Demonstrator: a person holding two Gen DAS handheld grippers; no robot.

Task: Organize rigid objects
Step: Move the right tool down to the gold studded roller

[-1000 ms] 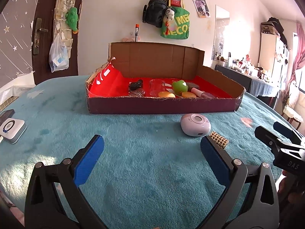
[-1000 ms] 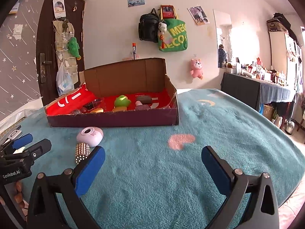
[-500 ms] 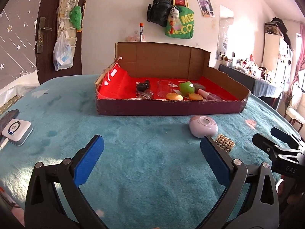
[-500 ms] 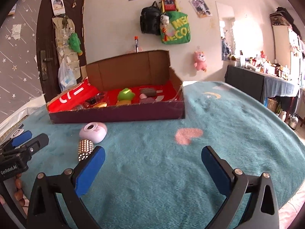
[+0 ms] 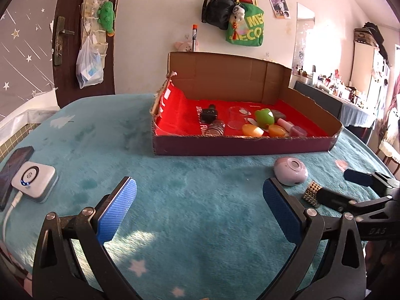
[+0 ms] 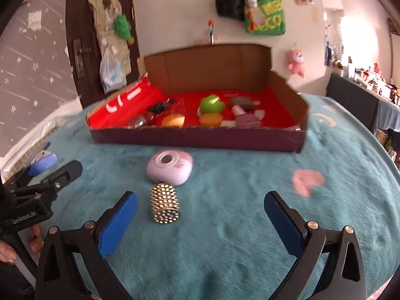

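**Right tongs close in on the gold studded cylinder**

The short gold studded cylinder (image 6: 165, 204) lies on its side on the teal plush cover (image 6: 237, 225), just in front of the pale lilac rounded plastic gadget (image 6: 170, 166), both outside the shallow cardboard box with the red lining (image 6: 197, 137). A second ago the right wrist view had the cylinder small and far off to the left; now it sits large and low, just inside the left pad, so the right tongs (image 6: 200, 221) have swung and advanced toward it. Their jaws stand wide with nothing between them. The left tongs (image 5: 200, 211) are also wide and empty, hovering over bare cover well left of both items. Judging by this, the cylinder is the next piece to go into the box, which already holds a green toy and other small things.
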